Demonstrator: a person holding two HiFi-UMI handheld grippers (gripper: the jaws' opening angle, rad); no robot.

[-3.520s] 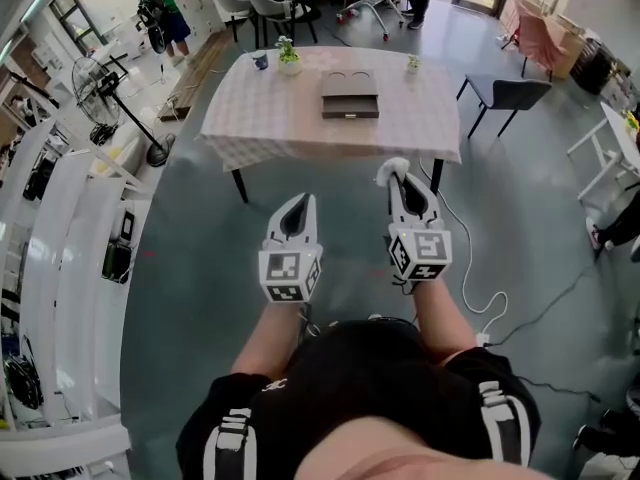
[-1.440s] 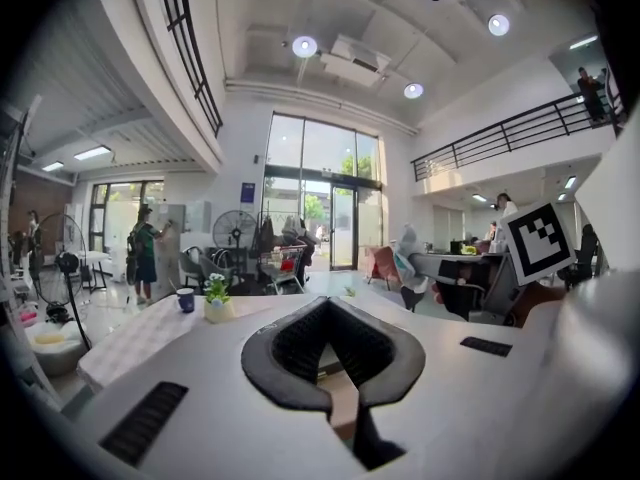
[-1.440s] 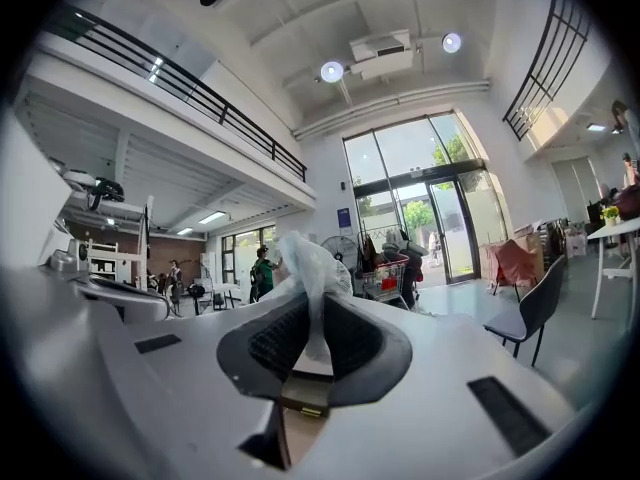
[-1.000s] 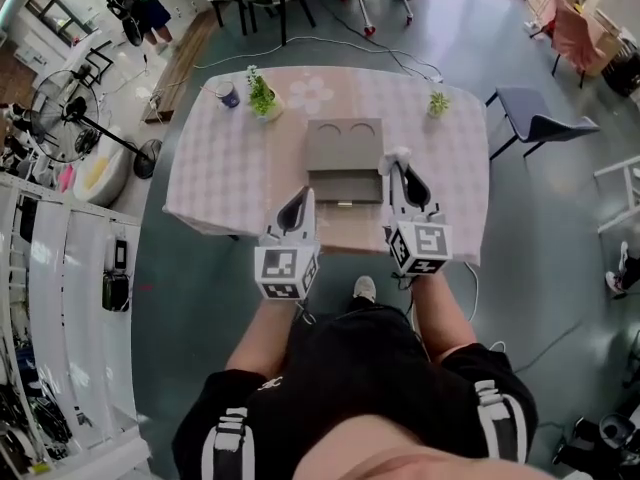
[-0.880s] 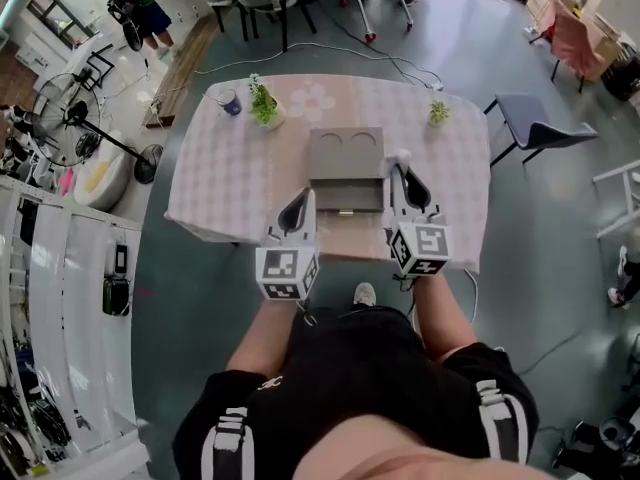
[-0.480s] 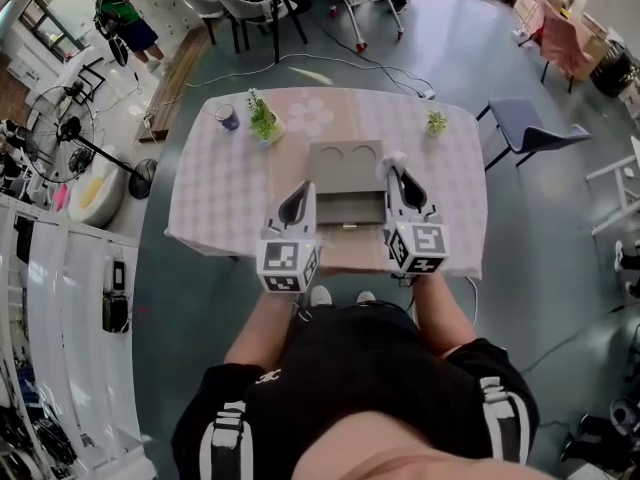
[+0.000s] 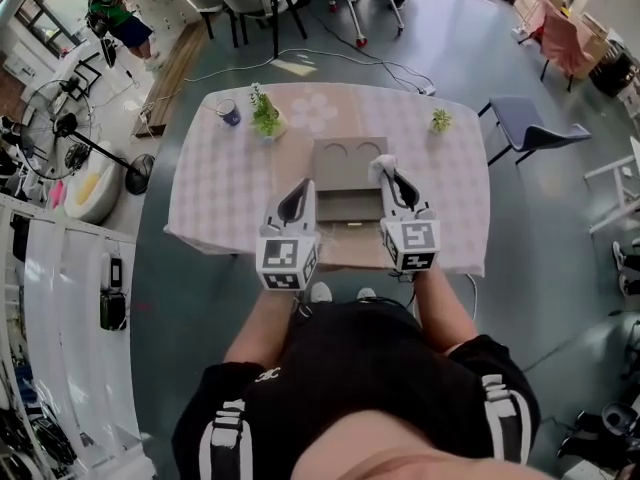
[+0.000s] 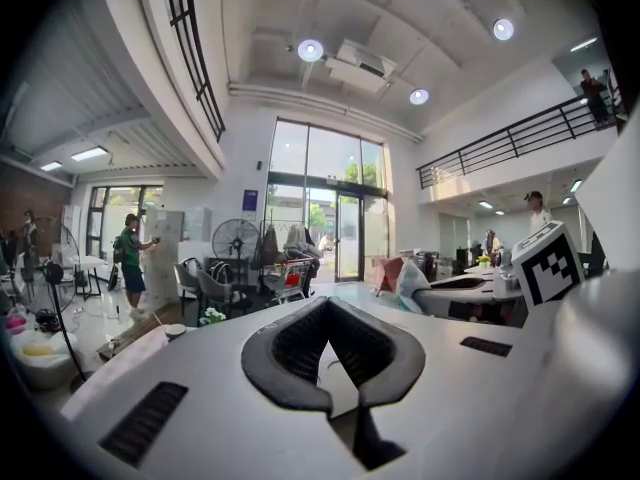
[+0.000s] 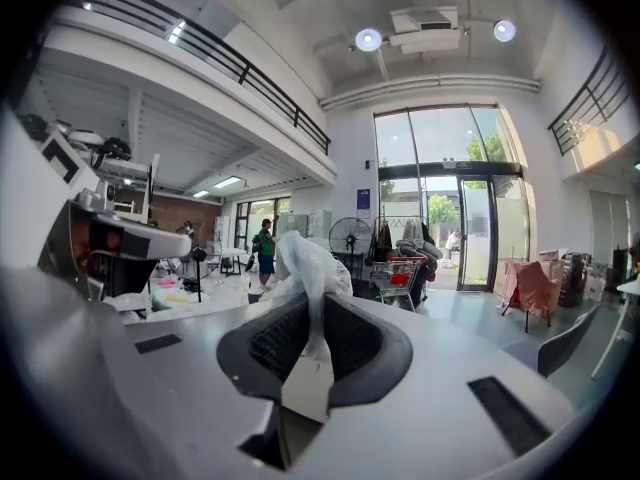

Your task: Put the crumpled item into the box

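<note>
Jaws of the right gripper [image 7: 386,176] clamp the crumpled white item [image 7: 380,163] at the right edge of the flat grey box [image 7: 345,156], probably for release; the left gripper [image 7: 301,190] is closed, empty.

Box [image 7: 345,160] mid-table [image 7: 215,198]; mug [image 7: 229,115], plant [image 7: 265,120] behind-left; chair [image 7: 535,118] right of table.

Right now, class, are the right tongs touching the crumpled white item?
Touching. The right gripper view shows the crumpled white item pinched between the pads of the right tongs, its top bulging out past their tips.
</note>
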